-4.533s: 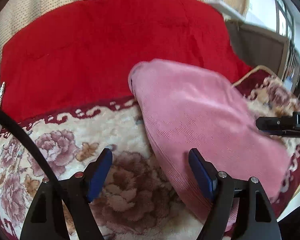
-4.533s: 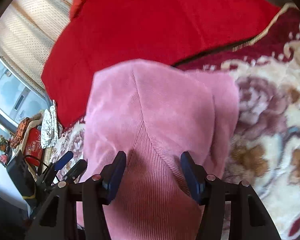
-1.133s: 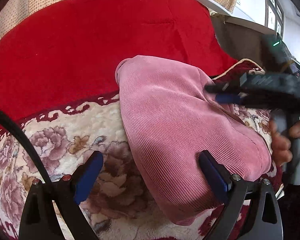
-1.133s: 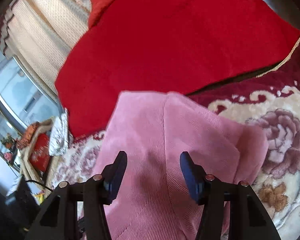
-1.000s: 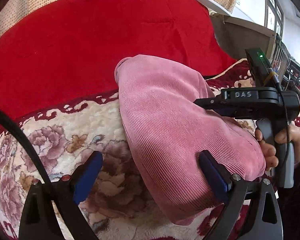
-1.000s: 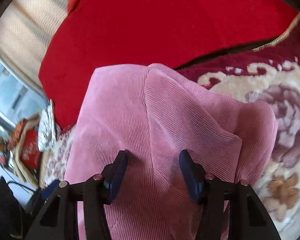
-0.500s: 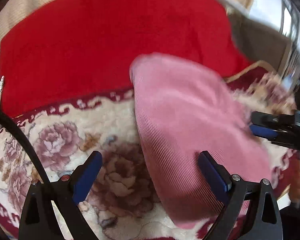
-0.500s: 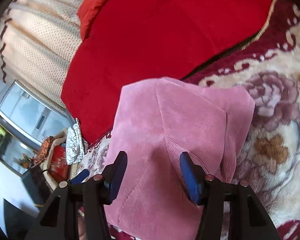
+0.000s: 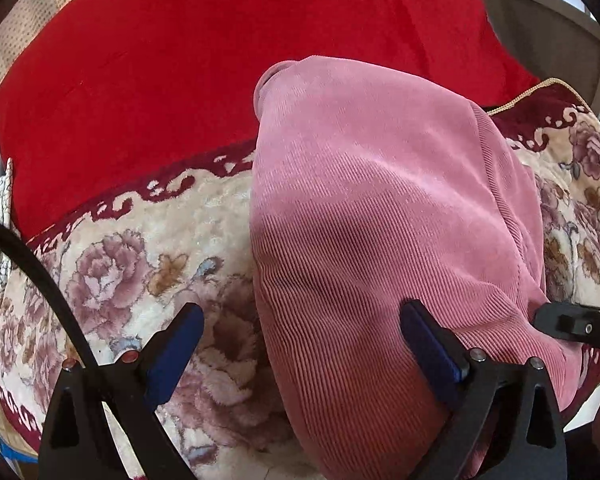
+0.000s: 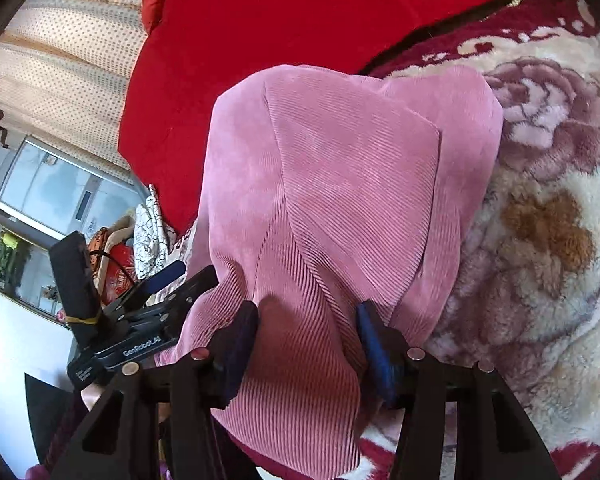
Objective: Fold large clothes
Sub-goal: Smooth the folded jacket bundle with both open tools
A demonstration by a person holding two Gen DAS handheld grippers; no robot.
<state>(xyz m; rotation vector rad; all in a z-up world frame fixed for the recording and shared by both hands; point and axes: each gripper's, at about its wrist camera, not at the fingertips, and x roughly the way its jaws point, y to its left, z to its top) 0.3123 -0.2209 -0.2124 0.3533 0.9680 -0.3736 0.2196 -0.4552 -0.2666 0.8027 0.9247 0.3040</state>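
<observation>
A folded pink corduroy garment [image 9: 380, 208] lies on a cream floral blanket [image 9: 140, 240], its far end reaching a red cover. My left gripper [image 9: 304, 344] is wide open low over the garment's near left edge: one blue pad is above the blanket, the other above the fabric. In the right wrist view the garment [image 10: 340, 184] runs away from my right gripper [image 10: 306, 340]. That gripper's jaws stand about half apart at the near edge, with a ridge of pink fabric between the pads and no clear squeeze. The left gripper [image 10: 188, 276] shows at the left of this view.
A red cover [image 9: 220, 60] spreads behind the garment, with a dotted curtain [image 10: 60, 60] beyond it. Left of the bed are a white patterned cloth [image 10: 150, 236] and red clutter [image 10: 116, 264]. A brown furniture edge [image 9: 560, 28] stands at the far right.
Both grippers have come lower and nearer to the garment's near end, which now looks larger. The right tool has slid down to the lower right of the left view. Neither jaw gap has visibly changed.
</observation>
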